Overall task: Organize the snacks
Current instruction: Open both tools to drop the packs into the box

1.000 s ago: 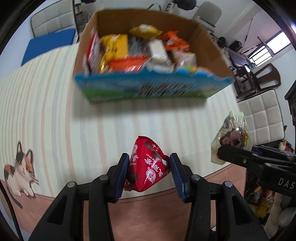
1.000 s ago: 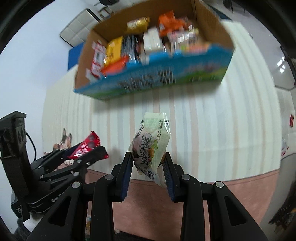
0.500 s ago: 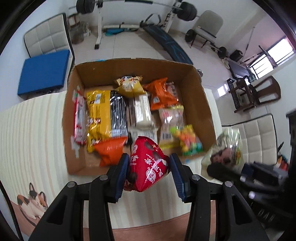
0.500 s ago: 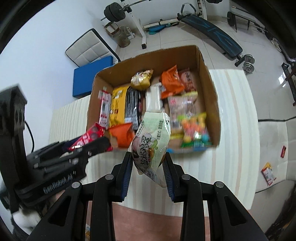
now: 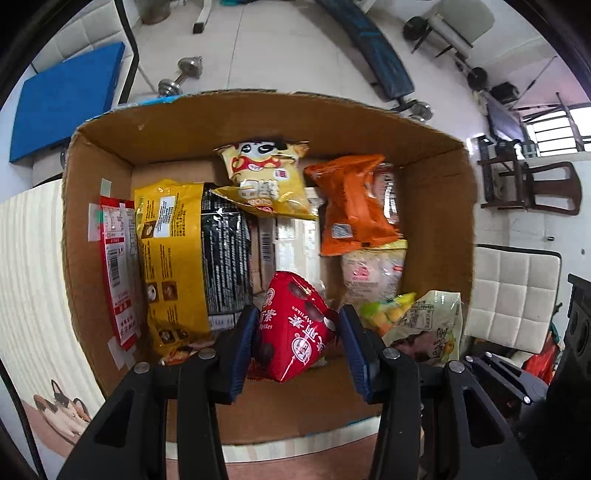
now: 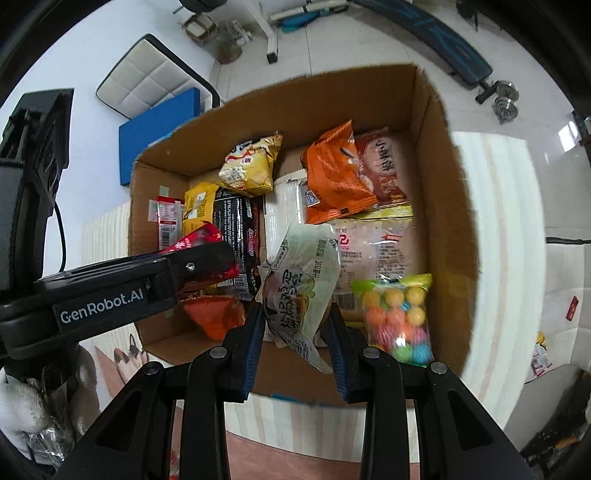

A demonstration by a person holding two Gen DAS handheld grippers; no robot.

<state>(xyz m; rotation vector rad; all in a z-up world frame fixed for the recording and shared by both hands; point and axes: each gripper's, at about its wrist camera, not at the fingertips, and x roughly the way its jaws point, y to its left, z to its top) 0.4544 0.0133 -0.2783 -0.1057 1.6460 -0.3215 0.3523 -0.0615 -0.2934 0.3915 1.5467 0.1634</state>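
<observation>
My left gripper (image 5: 297,347) is shut on a red snack bag (image 5: 295,328) and holds it over the near part of an open cardboard box (image 5: 436,155). My right gripper (image 6: 295,339) is shut on a pale green snack packet (image 6: 299,288), also over the box (image 6: 447,192). The packet also shows in the left wrist view (image 5: 432,328), to the right of the red bag. The left gripper (image 6: 199,266) and its red bag (image 6: 199,240) show at the left of the right wrist view. The box holds several snacks: a yellow bag (image 5: 173,254), an orange bag (image 5: 351,206), a candy-ball bag (image 6: 397,317).
The box stands on a striped table mat (image 5: 26,288) with a cat print (image 5: 62,402). Beyond the table lie a blue pad (image 5: 62,107), white chairs (image 5: 513,299), a dumbbell (image 5: 181,74) and a weight bench (image 6: 443,29) on the floor.
Both grippers have moved forward and down over the box with their snacks still held. The box now fills both views.
</observation>
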